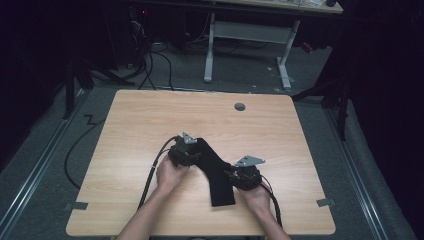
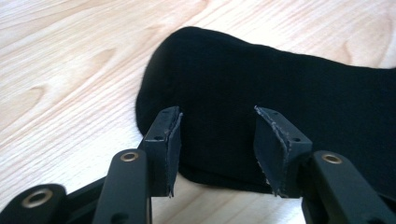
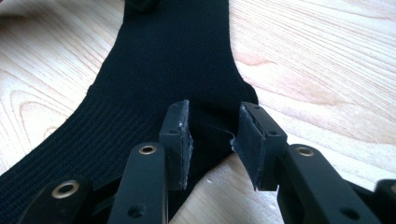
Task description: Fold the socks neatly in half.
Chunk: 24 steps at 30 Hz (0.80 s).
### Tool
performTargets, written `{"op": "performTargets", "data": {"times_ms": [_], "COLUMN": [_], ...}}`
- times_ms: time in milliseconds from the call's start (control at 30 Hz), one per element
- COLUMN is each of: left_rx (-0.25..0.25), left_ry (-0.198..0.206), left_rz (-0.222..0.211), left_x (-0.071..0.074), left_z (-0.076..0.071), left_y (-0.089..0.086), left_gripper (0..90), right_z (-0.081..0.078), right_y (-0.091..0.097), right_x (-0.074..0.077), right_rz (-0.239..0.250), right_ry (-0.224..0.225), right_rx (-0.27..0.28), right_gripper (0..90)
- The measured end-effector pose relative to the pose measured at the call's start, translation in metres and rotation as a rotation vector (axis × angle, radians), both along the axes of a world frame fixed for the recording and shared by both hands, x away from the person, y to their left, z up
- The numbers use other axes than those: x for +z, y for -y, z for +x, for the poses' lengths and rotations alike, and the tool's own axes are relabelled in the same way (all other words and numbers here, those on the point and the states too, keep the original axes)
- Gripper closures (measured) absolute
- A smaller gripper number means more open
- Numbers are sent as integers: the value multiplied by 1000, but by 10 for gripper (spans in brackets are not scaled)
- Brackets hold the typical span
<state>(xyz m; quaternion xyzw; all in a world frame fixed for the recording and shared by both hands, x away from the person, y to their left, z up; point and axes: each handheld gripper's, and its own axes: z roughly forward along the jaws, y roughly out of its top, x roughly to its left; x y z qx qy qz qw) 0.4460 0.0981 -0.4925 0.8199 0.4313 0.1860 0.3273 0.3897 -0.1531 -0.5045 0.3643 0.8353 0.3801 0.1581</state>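
Observation:
A black sock (image 1: 215, 167) lies flat on the wooden table (image 1: 150, 120), bent at the heel. My left gripper (image 1: 182, 152) is at its rounded toe end, held by a hand. In the left gripper view the sock (image 2: 261, 84) runs off to the right, and the left gripper (image 2: 217, 140) is open with the toe's near edge between its jaws. My right gripper (image 1: 245, 175) is at the sock's heel bend. In the right gripper view the right gripper (image 3: 212, 140) is open, its jaws straddling the heel edge of the ribbed sock (image 3: 173, 60).
A grey round grommet (image 1: 240, 106) sits in the tabletop near the far edge. Grey tape tabs (image 1: 76, 205) (image 1: 326, 202) mark the front corners. Beyond the table stands a white-legged desk (image 1: 250, 30), and cables (image 1: 75, 150) lie on the floor at left.

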Motion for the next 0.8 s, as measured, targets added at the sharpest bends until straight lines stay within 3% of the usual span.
{"op": "performTargets", "data": {"times_ms": [233, 400, 567, 733, 800], "left_rx": [48, 90, 127, 120, 108], "left_ry": [9, 13, 1, -21, -34], "left_rz": [-27, -57, -79, -79, -60], "left_x": [6, 10, 6, 6, 5], "left_z": [2, 7, 13, 19, 21], "left_y": [-8, -12, -16, -13, -9], "left_gripper": [479, 477, 483, 505, 522], "right_z": [-3, -8, -8, -8, -8], "right_y": [1, 8, 14, 15, 15], "right_x": [2, 10, 10, 5, 3], "right_rz": [8, 33, 29, 25, 22], "right_ry": [0, 27, 23, 8, 10], "right_rx": [2, 10, 7, 4, 6], "right_gripper": [635, 655, 678, 685, 685]}}
